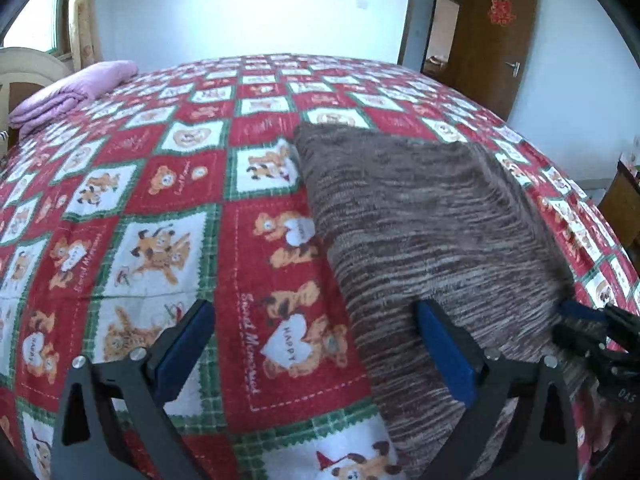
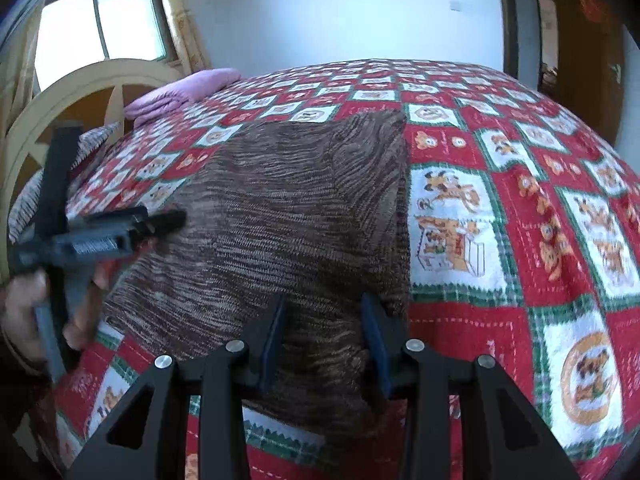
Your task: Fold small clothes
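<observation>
a brown knitted garment [image 1: 432, 232], ribbed and streaky, lay folded into a rough rectangle on the bed's quilted cover [image 1: 160, 184], a red, white and green patchwork printed with teddy bears. the left gripper [image 1: 316, 344] hung with its blue-padded fingers [image 1: 188, 344] spread wide, nothing between them, one over the cover and one over the knit's edge. the right gripper [image 2: 326, 336] had its fingers narrow, with a raised ridge of the knit's near edge between them; whether they pinched it i cannot tell. a folded lilac blanket [image 1: 76, 92] sat at the far corner.

A brown striped knit garment [image 1: 420, 216] lies folded flat on the bedspread [image 1: 160, 184].
</observation>
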`<state>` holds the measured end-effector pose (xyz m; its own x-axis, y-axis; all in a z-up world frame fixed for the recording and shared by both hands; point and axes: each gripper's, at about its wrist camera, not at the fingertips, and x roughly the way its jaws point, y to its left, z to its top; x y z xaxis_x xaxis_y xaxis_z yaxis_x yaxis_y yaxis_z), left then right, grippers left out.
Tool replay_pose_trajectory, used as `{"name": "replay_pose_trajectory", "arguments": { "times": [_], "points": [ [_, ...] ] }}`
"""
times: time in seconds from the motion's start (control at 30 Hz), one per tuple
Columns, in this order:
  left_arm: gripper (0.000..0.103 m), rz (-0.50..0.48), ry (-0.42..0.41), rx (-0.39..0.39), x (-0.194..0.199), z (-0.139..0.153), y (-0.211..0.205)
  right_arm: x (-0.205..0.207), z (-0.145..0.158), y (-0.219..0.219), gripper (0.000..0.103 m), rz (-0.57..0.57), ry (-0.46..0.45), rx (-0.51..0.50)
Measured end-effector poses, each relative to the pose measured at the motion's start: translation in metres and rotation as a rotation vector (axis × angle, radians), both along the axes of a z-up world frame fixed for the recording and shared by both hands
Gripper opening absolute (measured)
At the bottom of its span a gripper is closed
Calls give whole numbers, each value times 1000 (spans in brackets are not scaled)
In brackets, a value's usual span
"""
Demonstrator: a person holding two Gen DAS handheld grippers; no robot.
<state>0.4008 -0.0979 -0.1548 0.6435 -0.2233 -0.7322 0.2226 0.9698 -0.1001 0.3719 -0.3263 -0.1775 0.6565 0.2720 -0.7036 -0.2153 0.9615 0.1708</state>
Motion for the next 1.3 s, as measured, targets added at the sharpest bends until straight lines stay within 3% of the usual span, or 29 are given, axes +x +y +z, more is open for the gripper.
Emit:
{"name": "replay_pose_trajectory", "arguments": {
  "times": [0.1,0.3,0.43,0.53,1.03,1.3],
  "points": [
    [103,1,-3,0,-4,-2,1,2,4,3,40,4,9,-22],
    [103,-33,31,-49,-13,-4,4,3,35,13,40,-30,-75,-37],
    [103,-98,62,-30,-21,-8,-5,15,14,15,40,-36,-9,-54],
    [103,-113,74,-15,-21,-11,-9,9,2,11,40,-31,-13,-39],
    [103,-153,81,31,-43,-13,1,-1,-2,5,40,-52,-9,1],
    [103,-123,25,-9,-47,3,10,-2,-2,1,40,-52,-10,27]
  ]
}}
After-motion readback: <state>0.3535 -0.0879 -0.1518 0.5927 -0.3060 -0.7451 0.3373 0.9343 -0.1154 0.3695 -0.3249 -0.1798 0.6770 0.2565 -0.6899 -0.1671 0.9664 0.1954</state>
